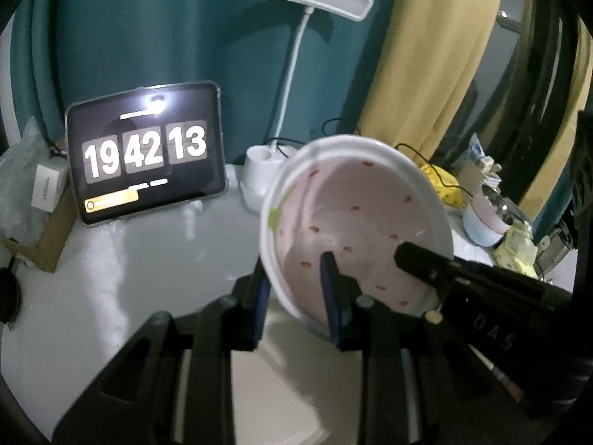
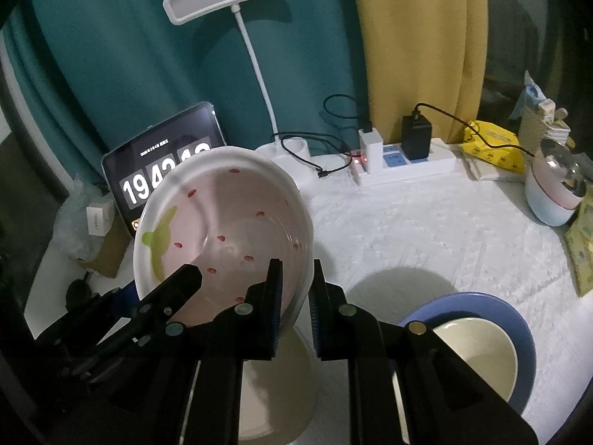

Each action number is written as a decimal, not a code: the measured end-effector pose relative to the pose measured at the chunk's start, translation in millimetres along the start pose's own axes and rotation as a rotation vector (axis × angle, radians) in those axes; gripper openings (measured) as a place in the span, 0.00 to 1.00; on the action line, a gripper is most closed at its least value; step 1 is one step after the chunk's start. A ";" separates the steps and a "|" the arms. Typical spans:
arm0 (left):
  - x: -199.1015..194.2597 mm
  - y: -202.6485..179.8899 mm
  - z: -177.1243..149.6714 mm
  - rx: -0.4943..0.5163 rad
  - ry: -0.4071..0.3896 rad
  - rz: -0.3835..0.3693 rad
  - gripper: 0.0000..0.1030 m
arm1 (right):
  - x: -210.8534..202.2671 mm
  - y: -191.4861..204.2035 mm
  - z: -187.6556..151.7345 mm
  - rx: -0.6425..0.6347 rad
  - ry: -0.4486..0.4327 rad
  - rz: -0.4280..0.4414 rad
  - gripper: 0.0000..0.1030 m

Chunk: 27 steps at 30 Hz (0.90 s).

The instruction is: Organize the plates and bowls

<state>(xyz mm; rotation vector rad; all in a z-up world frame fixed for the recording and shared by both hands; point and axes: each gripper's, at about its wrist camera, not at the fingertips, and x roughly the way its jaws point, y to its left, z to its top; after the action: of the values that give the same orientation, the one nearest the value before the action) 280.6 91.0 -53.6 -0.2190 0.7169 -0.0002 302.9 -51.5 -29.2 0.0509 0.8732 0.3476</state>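
A pink strawberry-pattern bowl [image 1: 355, 215] with a white rim is held tilted above the table; it also shows in the right wrist view [image 2: 226, 230]. My left gripper [image 1: 296, 278] is shut on its left rim. My right gripper [image 2: 296, 278] is shut on its right rim; one of its fingers [image 1: 418, 259] reaches into the bowl in the left wrist view. My left gripper [image 2: 178, 282] shows at the bowl's lower left in the right wrist view. A cream plate [image 2: 274, 382] lies below the bowl. A cream bowl [image 2: 478, 352] sits inside a blue bowl [image 2: 519, 319] at the lower right.
A tablet showing a clock [image 1: 146, 155] leans against the teal curtain. A white desk lamp [image 2: 255, 85] stands behind. A power strip with chargers [image 2: 404, 159], a yellow packet [image 2: 496, 144] and a pink and blue pot [image 2: 552, 193] are at the back right. Boxes [image 1: 44, 193] stand at the left.
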 end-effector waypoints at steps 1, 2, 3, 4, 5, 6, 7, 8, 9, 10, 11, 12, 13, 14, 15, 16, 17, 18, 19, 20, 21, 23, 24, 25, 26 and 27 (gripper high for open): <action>-1.8 -2.5 -1.1 0.004 -0.001 -0.002 0.26 | -2.3 -1.2 -0.7 0.001 -0.002 0.000 0.14; -3.4 -4.9 -2.0 0.005 -0.001 -0.006 0.26 | -4.6 -2.7 -1.5 0.003 -0.004 -0.001 0.14; -4.8 -7.3 -3.1 0.007 -0.001 -0.008 0.26 | -7.3 -4.7 -2.6 0.004 -0.007 -0.001 0.14; -5.7 -9.0 -3.7 0.008 -0.002 -0.010 0.26 | -9.5 -6.2 -3.3 0.005 -0.009 -0.002 0.14; -7.3 -11.8 -4.7 0.010 -0.003 -0.012 0.26 | -11.8 -7.5 -4.2 0.005 -0.012 -0.004 0.14; -8.1 -13.4 -5.0 0.012 -0.003 -0.013 0.26 | -14.8 -8.8 -5.4 0.005 -0.015 -0.005 0.14; -9.6 -16.2 -5.6 0.014 -0.004 -0.016 0.26 | -17.1 -10.4 -6.4 0.006 -0.018 -0.006 0.14; -10.9 -18.7 -6.3 0.015 -0.004 -0.018 0.26 | -20.0 -12.8 -7.6 0.006 -0.020 -0.007 0.14; -12.3 -21.5 -6.9 0.018 -0.005 -0.020 0.26 | -22.1 -14.6 -8.3 0.008 -0.022 -0.007 0.14; -13.9 -24.8 -7.8 0.022 -0.006 -0.023 0.26 | -24.6 -16.9 -9.5 0.010 -0.024 -0.008 0.14; -15.5 -27.8 -8.7 0.025 -0.007 -0.025 0.26 | -26.6 -18.8 -10.6 0.012 -0.026 -0.009 0.14; -17.2 -31.7 -10.0 0.030 -0.008 -0.027 0.26 | -29.2 -21.7 -11.9 0.014 -0.029 -0.010 0.14; -17.8 -34.1 -10.9 0.034 -0.008 -0.029 0.26 | -31.5 -24.3 -13.5 0.015 -0.031 -0.012 0.14; -18.9 -37.8 -12.2 0.039 -0.008 -0.032 0.26 | -33.9 -27.1 -15.4 0.016 -0.032 -0.014 0.14; -19.6 -40.7 -13.1 0.040 -0.007 -0.034 0.26 | -35.6 -29.0 -16.9 0.017 -0.031 -0.015 0.14; -20.0 -42.8 -13.8 0.042 -0.006 -0.036 0.26 | -37.7 -32.1 -18.7 0.020 -0.031 -0.016 0.14; -20.8 -46.0 -15.0 0.046 -0.005 -0.038 0.26 | -39.3 -34.8 -20.5 0.021 -0.031 -0.018 0.14; -21.7 -50.0 -16.5 0.050 -0.005 -0.040 0.26 | -40.6 -37.4 -22.3 0.020 -0.030 -0.021 0.14; -22.6 -53.2 -17.7 0.053 -0.004 -0.041 0.26 | -42.3 -40.5 -24.4 0.022 -0.029 -0.022 0.14; -23.2 -56.8 -19.1 0.057 -0.003 -0.043 0.26 | -44.0 -43.2 -26.7 0.025 -0.030 -0.023 0.14; -23.6 -59.3 -19.8 0.059 -0.002 -0.044 0.26 | -45.9 -46.5 -28.8 0.028 -0.031 -0.024 0.14; -24.6 -67.0 -22.7 0.069 0.001 -0.047 0.26 | -50.0 -53.2 -32.8 0.035 -0.034 -0.025 0.14; -25.1 -71.1 -24.3 0.074 0.002 -0.049 0.26 | -52.3 -57.3 -35.1 0.039 -0.036 -0.026 0.14; -25.8 -74.6 -25.8 0.078 0.004 -0.051 0.26 | -54.4 -61.5 -37.5 0.044 -0.037 -0.026 0.14; -26.0 -78.8 -27.7 0.082 0.006 -0.054 0.26 | -55.9 -64.6 -39.6 0.048 -0.037 -0.026 0.14; -26.2 -82.2 -29.6 0.086 0.009 -0.057 0.26 | -58.0 -68.8 -42.2 0.054 -0.036 -0.028 0.14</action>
<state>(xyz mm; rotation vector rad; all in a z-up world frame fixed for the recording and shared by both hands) 247.7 6.7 -41.8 -0.1572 0.7177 -0.0857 255.8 -139.0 -26.1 0.0945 0.8472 0.2963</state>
